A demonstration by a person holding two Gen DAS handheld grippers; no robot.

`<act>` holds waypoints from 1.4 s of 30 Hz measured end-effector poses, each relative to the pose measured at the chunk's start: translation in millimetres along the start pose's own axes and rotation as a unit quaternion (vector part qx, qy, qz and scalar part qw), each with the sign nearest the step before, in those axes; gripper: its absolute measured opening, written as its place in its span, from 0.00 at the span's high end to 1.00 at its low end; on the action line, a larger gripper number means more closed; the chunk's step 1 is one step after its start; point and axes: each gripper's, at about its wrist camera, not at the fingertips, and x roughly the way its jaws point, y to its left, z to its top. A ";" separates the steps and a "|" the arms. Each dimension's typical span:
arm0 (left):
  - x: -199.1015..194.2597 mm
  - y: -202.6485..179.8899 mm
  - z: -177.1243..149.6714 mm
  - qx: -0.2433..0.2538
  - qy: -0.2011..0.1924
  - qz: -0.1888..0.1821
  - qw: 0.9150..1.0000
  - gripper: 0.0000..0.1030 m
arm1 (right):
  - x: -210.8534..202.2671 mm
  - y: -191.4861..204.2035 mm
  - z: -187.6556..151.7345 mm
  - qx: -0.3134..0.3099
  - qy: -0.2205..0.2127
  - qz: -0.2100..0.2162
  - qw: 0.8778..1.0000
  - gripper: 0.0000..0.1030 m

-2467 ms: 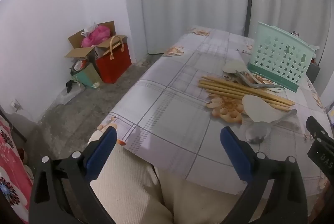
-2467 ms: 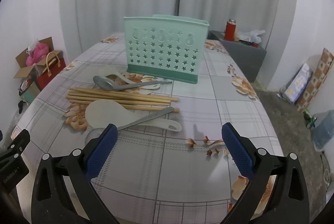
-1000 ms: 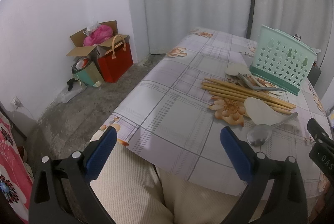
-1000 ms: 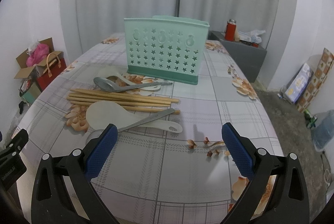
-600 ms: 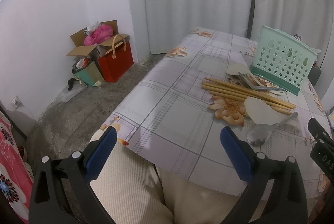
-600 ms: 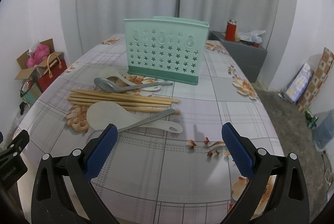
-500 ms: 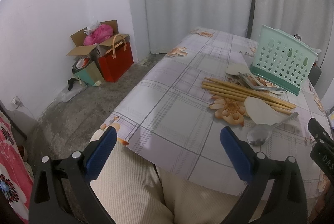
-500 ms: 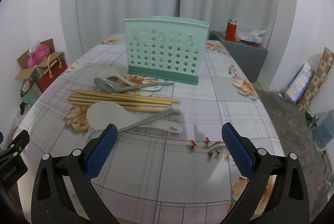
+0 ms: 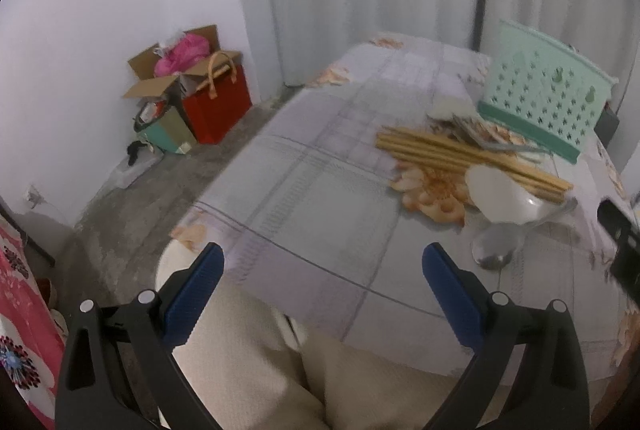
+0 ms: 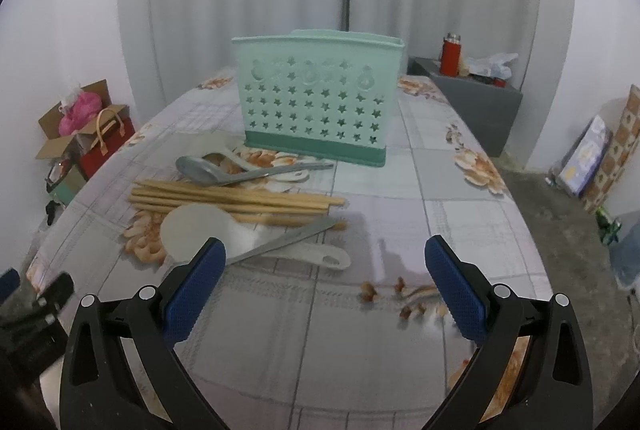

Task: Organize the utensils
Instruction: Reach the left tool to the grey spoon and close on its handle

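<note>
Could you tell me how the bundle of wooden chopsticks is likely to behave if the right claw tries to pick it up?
The wooden chopsticks look thin, stiff and probably light. They lie loose side by side, so a pinch would likely lift only some and scatter the rest. The white rice paddle rests across them and may shift. The right claw is open and empty.

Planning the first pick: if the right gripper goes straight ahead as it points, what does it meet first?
Probably the bare tablecloth, since the right gripper tilts down; held level, likely the white rice paddle handle.
</note>
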 end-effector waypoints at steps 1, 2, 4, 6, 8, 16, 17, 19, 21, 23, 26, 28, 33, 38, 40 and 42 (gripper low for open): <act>3.7 -4.2 -0.2 0.007 0.007 -0.004 1.000 0.05 | 2.7 -0.4 1.5 -0.001 -0.001 -0.001 1.000 0.08; 7.8 -8.8 -0.6 0.016 0.015 -0.007 1.000 0.05 | 6.8 0.5 4.1 -0.004 0.003 -0.001 1.000 0.08; 14.8 -16.5 -1.8 0.028 0.026 -0.011 0.999 0.05 | 12.1 -1.1 7.6 -0.006 0.006 0.002 1.000 0.08; 23.1 -24.8 -3.4 0.044 0.040 -0.015 0.998 0.05 | 15.7 -4.2 8.2 -0.008 0.006 0.004 1.000 0.08; 30.1 -31.3 -5.5 0.057 0.051 -0.024 0.997 0.05 | 21.4 -5.0 9.1 -0.015 0.010 0.004 1.000 0.08; 44.9 -39.3 -10.0 0.058 0.065 -0.044 0.995 0.05 | 35.1 -5.9 6.5 -0.049 0.020 0.012 0.999 0.08; 45.8 -38.6 -9.7 0.054 0.066 -0.046 0.995 0.05 | 36.1 -5.6 7.7 -0.054 0.018 0.016 0.998 0.08; 47.6 -38.3 -10.6 0.044 0.065 -0.050 0.996 0.05 | 36.7 -4.8 9.8 -0.061 0.015 0.025 0.998 0.08; 48.4 -36.8 -11.7 0.036 0.064 -0.055 0.996 0.05 | 37.9 -3.6 14.0 -0.068 0.010 0.032 0.997 0.08; 48.4 -36.3 -11.8 0.035 0.065 -0.056 0.996 0.05 | 38.5 -3.1 18.3 -0.074 0.004 0.039 0.996 0.08; 46.8 -37.2 -13.5 0.036 0.062 -0.056 0.996 0.05 | 37.3 -3.2 24.3 -0.081 -0.007 0.051 0.995 0.08; 46.5 -38.4 -14.4 0.036 0.059 -0.057 0.996 0.05 | 35.7 -3.7 27.6 -0.084 -0.017 0.057 0.995 0.08; 45.7 -36.7 -14.4 0.041 0.059 -0.063 0.995 0.05 | 30.6 -6.4 34.1 -0.088 -0.046 0.071 0.993 0.08; 31.5 -21.7 -11.2 0.008 0.018 -0.151 0.988 0.05 | 24.3 -17.2 40.2 -0.064 -0.060 0.079 0.993 0.08; 26.9 -19.7 -9.1 0.005 0.000 -0.173 0.985 0.10 | 25.6 -19.4 40.2 -0.060 -0.061 0.085 0.993 0.08; 24.3 -25.8 -6.4 0.024 -0.014 -0.190 0.981 0.19 | 29.8 -20.3 40.5 -0.057 -0.055 0.090 0.993 0.08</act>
